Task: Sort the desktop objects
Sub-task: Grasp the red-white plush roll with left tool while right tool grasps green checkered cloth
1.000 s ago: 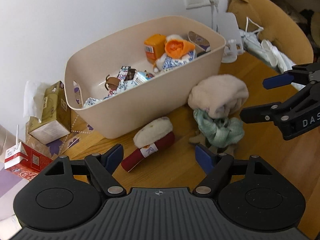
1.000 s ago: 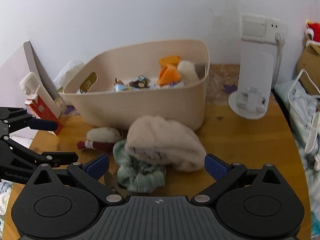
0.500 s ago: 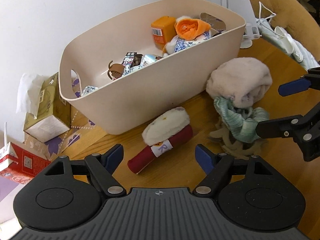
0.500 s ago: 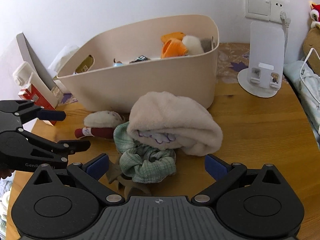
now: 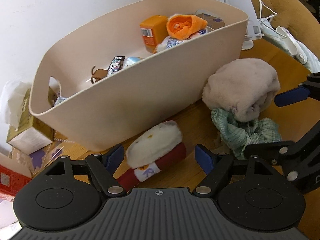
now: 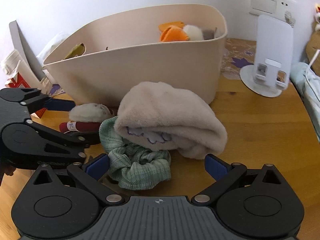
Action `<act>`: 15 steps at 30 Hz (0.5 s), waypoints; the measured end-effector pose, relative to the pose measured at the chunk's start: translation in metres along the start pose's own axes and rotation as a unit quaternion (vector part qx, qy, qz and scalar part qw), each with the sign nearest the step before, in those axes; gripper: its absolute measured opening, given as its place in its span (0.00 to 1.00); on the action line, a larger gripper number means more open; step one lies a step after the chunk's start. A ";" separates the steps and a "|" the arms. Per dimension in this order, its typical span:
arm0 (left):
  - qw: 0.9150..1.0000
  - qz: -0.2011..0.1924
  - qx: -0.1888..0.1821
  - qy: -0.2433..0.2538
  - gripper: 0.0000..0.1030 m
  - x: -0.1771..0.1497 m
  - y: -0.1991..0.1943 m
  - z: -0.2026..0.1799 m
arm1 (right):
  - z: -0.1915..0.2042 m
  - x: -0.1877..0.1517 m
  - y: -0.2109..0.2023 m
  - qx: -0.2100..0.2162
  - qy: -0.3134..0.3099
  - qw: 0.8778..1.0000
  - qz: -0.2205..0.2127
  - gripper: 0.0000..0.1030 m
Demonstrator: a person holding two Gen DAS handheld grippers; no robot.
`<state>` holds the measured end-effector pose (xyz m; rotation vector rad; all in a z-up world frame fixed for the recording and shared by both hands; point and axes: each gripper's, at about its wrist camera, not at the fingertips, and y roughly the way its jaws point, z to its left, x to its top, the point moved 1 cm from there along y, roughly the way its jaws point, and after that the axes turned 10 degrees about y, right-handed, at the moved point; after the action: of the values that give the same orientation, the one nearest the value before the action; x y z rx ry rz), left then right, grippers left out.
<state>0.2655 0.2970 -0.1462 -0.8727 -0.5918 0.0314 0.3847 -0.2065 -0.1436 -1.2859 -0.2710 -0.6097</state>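
Observation:
A beige bin (image 5: 140, 92) (image 6: 140, 66) stands on the wooden desk with several small items inside. In front of it lies a red and white rolled plush (image 5: 158, 146) (image 6: 88, 114). My left gripper (image 5: 159, 157) (image 6: 76, 121) is open, its blue pads on either side of the roll and not pressing on it. To the right, a beige fluffy cloth (image 5: 242, 86) (image 6: 166, 112) lies on top of a green crumpled cloth (image 5: 238, 132) (image 6: 140, 166). My right gripper (image 6: 157, 166) (image 5: 278, 120) is open low over the green cloth, with the cloth between its pads.
A tissue box (image 5: 26, 124) and a red carton (image 5: 10, 176) sit left of the bin. A white stand (image 6: 270, 60) is at the back right below a wall socket (image 6: 266, 6). A brown plush toy (image 5: 280, 4) and a white cable lie at the far right.
Both grippers have come down and closer to the desk. The rolled plush now sits between the left pads, and the green cloth between the right pads. Neither gripper's opening changed.

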 end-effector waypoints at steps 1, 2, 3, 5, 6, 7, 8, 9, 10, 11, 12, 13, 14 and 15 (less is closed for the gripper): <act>1.000 0.002 -0.001 0.002 0.74 0.001 0.002 -0.001 | 0.001 0.000 0.001 0.001 -0.002 1.000 0.000 0.99; 1.000 0.007 -0.004 0.006 0.68 0.001 0.004 -0.002 | 0.003 0.000 0.002 0.003 -0.004 1.000 0.002 0.97; 1.000 0.012 -0.004 0.011 0.65 0.001 0.006 -0.003 | 0.004 0.000 0.003 0.004 -0.008 1.000 0.004 0.94; 1.000 0.012 -0.012 0.016 0.62 0.001 0.007 -0.004 | 0.003 -0.001 0.006 0.004 -0.011 1.000 0.008 0.90; 1.000 0.011 -0.014 0.018 0.61 0.000 0.007 -0.004 | 0.001 0.000 0.007 0.009 -0.007 1.000 0.010 0.86; 1.000 0.010 -0.016 0.020 0.61 0.000 0.006 -0.004 | 0.000 0.000 0.007 0.016 0.000 1.000 0.010 0.80; 1.000 0.010 -0.017 0.021 0.60 0.000 0.006 -0.004 | -0.002 0.000 0.006 0.024 0.007 1.000 0.011 0.76; 1.000 0.009 -0.019 0.021 0.60 0.000 0.006 -0.004 | -0.003 0.001 0.005 0.034 0.014 0.999 0.012 0.66; 1.000 0.010 -0.021 0.021 0.59 0.000 0.006 -0.003 | -0.004 0.003 0.005 0.041 0.017 0.999 0.013 0.58; 0.999 0.010 -0.023 0.021 0.59 -0.001 0.005 -0.003 | -0.003 0.003 0.005 0.048 0.018 0.999 0.015 0.53; 0.999 0.011 -0.025 0.021 0.59 -0.001 0.005 -0.003 | 0.000 0.005 0.003 0.051 0.016 0.998 0.015 0.47; 0.999 0.012 -0.027 0.022 0.58 -0.001 0.004 -0.004 | 0.001 0.005 0.002 0.050 0.011 0.999 0.014 0.43; 0.999 0.013 -0.030 0.023 0.58 -0.001 0.003 -0.004 | 0.003 0.005 0.002 0.050 0.004 0.999 0.014 0.42; 0.999 0.013 -0.032 0.022 0.58 0.000 0.003 -0.002 | 0.004 0.006 0.002 0.048 0.000 0.999 0.013 0.40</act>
<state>0.2673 0.2977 -0.1490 -0.9416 -0.5415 0.0172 0.3912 -0.2038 -0.1406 -1.1944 -0.2800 -0.5676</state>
